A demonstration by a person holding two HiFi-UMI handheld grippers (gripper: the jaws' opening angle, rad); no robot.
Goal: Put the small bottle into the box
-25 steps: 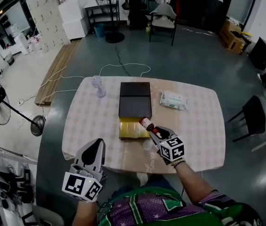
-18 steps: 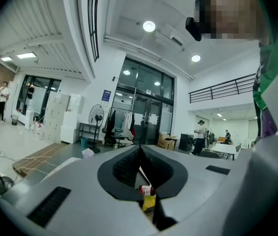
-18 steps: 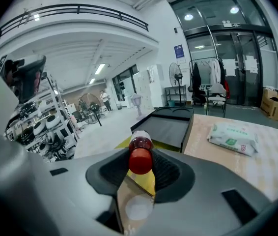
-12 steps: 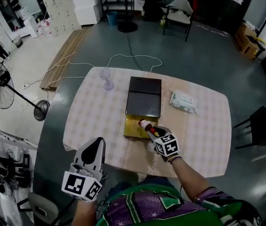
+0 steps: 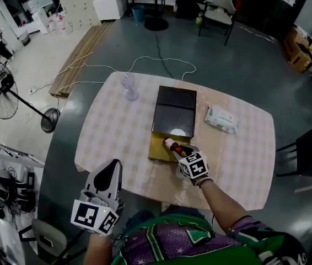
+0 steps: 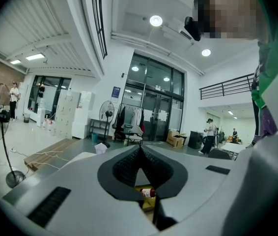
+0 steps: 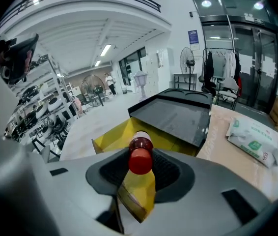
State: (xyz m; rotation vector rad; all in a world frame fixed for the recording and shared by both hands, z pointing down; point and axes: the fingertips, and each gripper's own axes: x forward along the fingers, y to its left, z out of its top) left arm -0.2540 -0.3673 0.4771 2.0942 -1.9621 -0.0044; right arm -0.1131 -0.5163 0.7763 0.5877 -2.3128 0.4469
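Observation:
The small bottle (image 5: pixel 172 146), with a red cap and a yellow label, is held in my right gripper (image 5: pixel 179 151), whose jaws are shut on its body. In the right gripper view the bottle (image 7: pixel 140 157) points cap-first at the yellow box (image 7: pixel 110 140), just above its near edge. A black lid (image 5: pixel 174 110) covers the far part of the box (image 5: pixel 159 148), so only the near yellow end shows. My left gripper (image 5: pixel 108 173) hangs off the table's near left corner with nothing in it. Its fingertips (image 6: pixel 140 149) touch.
A clear stemmed glass (image 5: pixel 129 87) stands at the far left of the checked table (image 5: pixel 117 142). A white and green wipes pack (image 5: pixel 222 119) lies to the right of the lid. Chairs, a fan and a cable are on the floor around the table.
My right gripper has carried the bottle slightly left, so its cap is now over the open yellow end of the box. The head view has shifted. The left gripper has stayed put.

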